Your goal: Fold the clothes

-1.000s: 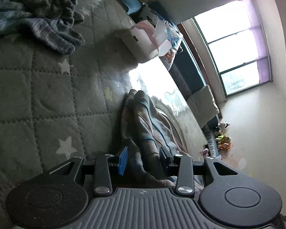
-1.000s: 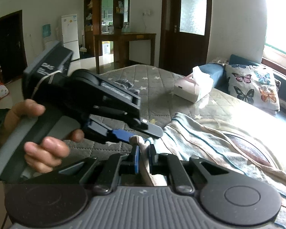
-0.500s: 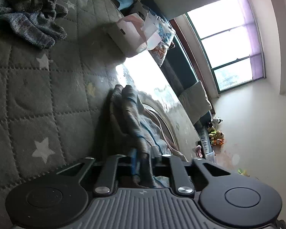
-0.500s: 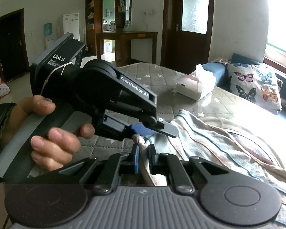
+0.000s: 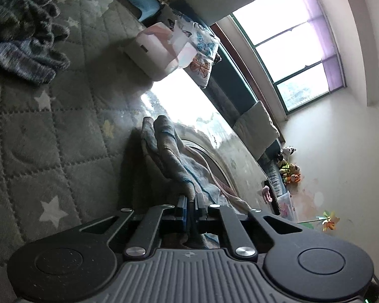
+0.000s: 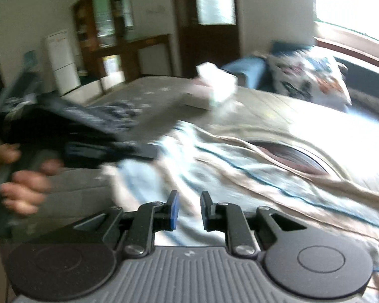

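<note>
Two claws work one garment. The left gripper (image 5: 190, 205) has just been closing and is now clenched on a bunched ridge of the pale striped cotton top with blue lines (image 5: 169, 156), which lies on the grey star-quilted mattress (image 5: 50, 139), well short of the white tissue box (image 5: 154, 53). The right gripper (image 6: 188, 210) has just been opening and stands released above the same cloth, nothing pinched. With one corner free, the cloth could sag, and the left's narrow bite may slip if pulled away from the tissue box, skewing the fold.
</note>
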{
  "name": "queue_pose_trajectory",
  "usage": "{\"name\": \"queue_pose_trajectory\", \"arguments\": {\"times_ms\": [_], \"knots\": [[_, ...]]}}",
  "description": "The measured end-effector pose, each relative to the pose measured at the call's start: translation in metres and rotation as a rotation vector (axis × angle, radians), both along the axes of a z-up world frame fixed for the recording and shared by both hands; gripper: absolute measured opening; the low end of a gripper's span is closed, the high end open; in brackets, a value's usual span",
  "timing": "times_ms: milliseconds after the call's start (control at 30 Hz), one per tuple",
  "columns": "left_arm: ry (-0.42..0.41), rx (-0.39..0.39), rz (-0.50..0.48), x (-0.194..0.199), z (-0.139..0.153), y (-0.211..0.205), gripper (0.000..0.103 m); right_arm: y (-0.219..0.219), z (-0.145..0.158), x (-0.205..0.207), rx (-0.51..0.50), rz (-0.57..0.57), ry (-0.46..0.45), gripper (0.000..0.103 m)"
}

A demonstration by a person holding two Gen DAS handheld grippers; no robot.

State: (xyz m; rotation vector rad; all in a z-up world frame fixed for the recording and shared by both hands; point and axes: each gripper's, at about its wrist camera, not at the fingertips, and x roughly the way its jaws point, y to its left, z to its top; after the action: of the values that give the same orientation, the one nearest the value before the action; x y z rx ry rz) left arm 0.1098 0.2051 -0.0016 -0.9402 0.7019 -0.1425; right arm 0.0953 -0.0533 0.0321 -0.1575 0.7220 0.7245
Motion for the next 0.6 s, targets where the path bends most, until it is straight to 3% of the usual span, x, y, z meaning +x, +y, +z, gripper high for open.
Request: {"name": "queue_pose_trajectory", "arguments": {"times_ms": [167,267,600], "knots": [[-0.024,0.019,-0.018,0.002,0.009,-0.004,0.006,-0.015,-0.023,0.043,-0.074,-0.168,0.015,0.016],[-0.042,0.023,-0.033,0.004,0.018,-0.009,0.006,-0.024,-0.037,0.063,-0.067,-0.23,0.062,0.016],[-0.107,0.104,-0.155,0.03,0.065,-0.065,0.005,-0.072,-0.011,0.066,0.029,-0.26,0.106,0.016]]}}
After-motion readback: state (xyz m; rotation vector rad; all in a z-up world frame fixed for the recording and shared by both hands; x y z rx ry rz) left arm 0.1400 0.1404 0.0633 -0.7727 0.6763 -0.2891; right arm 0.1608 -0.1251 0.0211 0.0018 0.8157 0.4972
